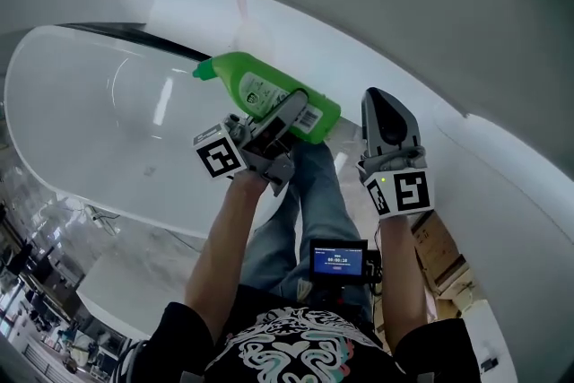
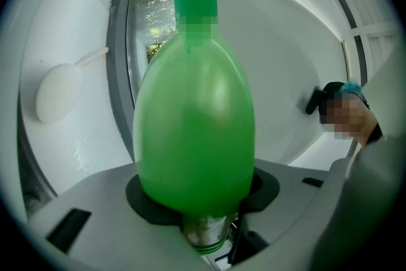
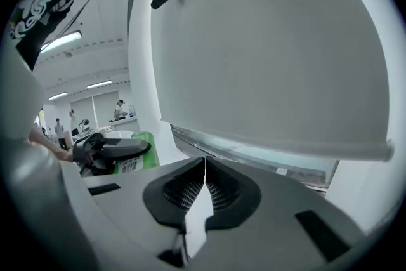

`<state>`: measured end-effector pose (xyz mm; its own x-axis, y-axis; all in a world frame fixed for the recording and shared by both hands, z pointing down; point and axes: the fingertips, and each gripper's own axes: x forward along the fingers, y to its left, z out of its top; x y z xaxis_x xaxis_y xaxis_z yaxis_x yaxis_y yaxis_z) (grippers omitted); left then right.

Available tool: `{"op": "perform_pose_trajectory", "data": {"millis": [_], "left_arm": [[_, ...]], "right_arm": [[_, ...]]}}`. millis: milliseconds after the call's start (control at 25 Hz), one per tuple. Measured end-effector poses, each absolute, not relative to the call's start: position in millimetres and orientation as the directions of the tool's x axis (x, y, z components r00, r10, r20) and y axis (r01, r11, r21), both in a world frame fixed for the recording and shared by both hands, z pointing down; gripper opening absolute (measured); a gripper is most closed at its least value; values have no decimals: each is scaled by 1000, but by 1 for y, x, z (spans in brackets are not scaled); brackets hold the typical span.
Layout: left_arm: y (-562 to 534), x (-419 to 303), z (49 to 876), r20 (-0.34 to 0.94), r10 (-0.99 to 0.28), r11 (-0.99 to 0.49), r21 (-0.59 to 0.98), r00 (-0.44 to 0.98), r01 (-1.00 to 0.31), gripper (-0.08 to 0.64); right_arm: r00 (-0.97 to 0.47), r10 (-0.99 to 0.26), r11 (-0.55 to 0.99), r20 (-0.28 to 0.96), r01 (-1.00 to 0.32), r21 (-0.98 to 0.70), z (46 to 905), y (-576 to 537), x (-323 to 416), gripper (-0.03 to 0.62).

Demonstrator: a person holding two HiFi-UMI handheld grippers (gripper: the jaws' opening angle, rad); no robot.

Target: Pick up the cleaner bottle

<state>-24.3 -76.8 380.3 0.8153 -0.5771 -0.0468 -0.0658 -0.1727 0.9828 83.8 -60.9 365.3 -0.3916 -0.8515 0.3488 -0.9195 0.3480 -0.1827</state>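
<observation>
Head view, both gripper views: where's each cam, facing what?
Head view: on the head, steeply down at the white tub; shows forearms, jeans, left gripper shut on the cleaner bottle, right gripper.
Left gripper view: along its jaws; bottle fills it, cap far.
Right gripper view: along its shut, empty jaws toward a white wall.
Shared: head and right gripper views both show the left gripper holding the bottle.

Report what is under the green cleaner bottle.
The green cleaner bottle, clamped in the left gripper, hangs over the edge of the white tub. The surface directly beneath is covered by bottle and gripper.
</observation>
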Motion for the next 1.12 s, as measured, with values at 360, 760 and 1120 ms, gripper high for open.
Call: {"op": "perform_pose_trajectory", "data": {"millis": [360,760,1120], "left_arm": [[-86,-28,335,-28,-592,-147,986,806,-73,204],[-63,-33,467,214,-535,54,974,818,-220,203],[-62,-32,473,234,-553,94,971,799,-220,204]], "right_arm": [[-370,-867,328,333,-928,-175,321,-67,93,29],[-303,-863,134,405,-909,-395,472,-39,99,29],[-246,-870,86,427,-929,-360,482,-35,115,28]]}}
